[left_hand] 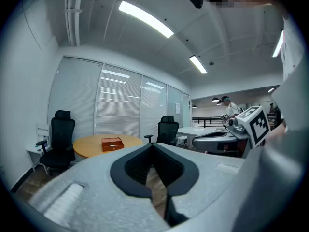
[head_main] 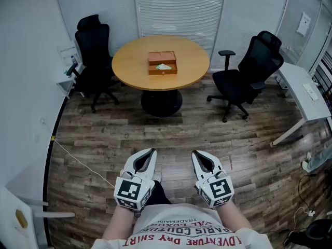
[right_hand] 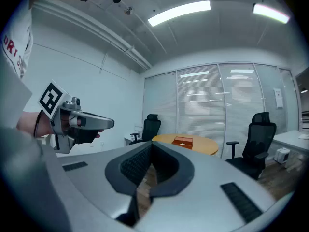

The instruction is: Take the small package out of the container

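An open brown wooden box sits in the middle of a round wooden table across the room. A small white and green package lies inside it. Both grippers are held low by the person's waist, far from the table. My left gripper is shut with nothing in it, and so is my right gripper. The left gripper view shows its shut jaws pointing toward the box. From the right gripper view the box appears small beyond the shut jaws, with the left gripper alongside.
A black office chair stands left of the table and another to its right. A white desk lines the right wall, a small shelf the left. A cable crosses the wood floor.
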Available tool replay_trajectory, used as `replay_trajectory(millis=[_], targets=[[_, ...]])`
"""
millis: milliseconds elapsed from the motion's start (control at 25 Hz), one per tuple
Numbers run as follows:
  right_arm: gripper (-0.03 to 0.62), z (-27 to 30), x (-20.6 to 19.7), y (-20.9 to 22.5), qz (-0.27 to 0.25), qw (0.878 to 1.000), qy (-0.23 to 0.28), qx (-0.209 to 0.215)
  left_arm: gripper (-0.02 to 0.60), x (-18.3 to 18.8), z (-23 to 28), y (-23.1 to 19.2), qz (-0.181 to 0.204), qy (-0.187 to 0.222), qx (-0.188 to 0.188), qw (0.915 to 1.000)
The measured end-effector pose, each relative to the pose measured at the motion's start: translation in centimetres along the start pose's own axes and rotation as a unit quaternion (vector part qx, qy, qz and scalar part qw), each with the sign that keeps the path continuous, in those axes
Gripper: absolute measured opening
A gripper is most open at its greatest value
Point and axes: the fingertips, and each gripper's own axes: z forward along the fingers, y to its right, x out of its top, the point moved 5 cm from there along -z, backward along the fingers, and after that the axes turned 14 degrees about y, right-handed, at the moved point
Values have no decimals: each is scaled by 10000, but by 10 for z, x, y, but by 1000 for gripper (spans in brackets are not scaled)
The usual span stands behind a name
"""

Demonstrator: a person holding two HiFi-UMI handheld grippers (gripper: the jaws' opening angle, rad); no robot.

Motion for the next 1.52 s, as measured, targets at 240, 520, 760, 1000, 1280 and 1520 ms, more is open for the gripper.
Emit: replay_trajectory(millis=[240, 520, 760, 1000, 1280, 1520], targets=[[5, 8, -6, -3, 59, 10000, -43, 29, 11, -5, 1, -6, -9, -56, 4, 10000], [5, 15, -17, -2, 299, 9994, -173, -22, 11, -16, 5, -15, -94, -192, 24, 9998], [6, 29, -38, 2, 536, 9976, -414, -129, 11, -33, 15, -32, -224, -415, 18, 9989], [6, 76, -64, 17, 717, 9947, -692, -256, 11, -55, 45, -72, -350, -620, 9, 9975], [6, 166, -66, 47, 591, 9947, -731, -417, 11, -54, 105, -149, -402, -469, -19, 9981], [6, 252, -65, 59, 504, 9943, -730, -598, 11, -47, 149, -229, -431, -323, -89, 9985]])
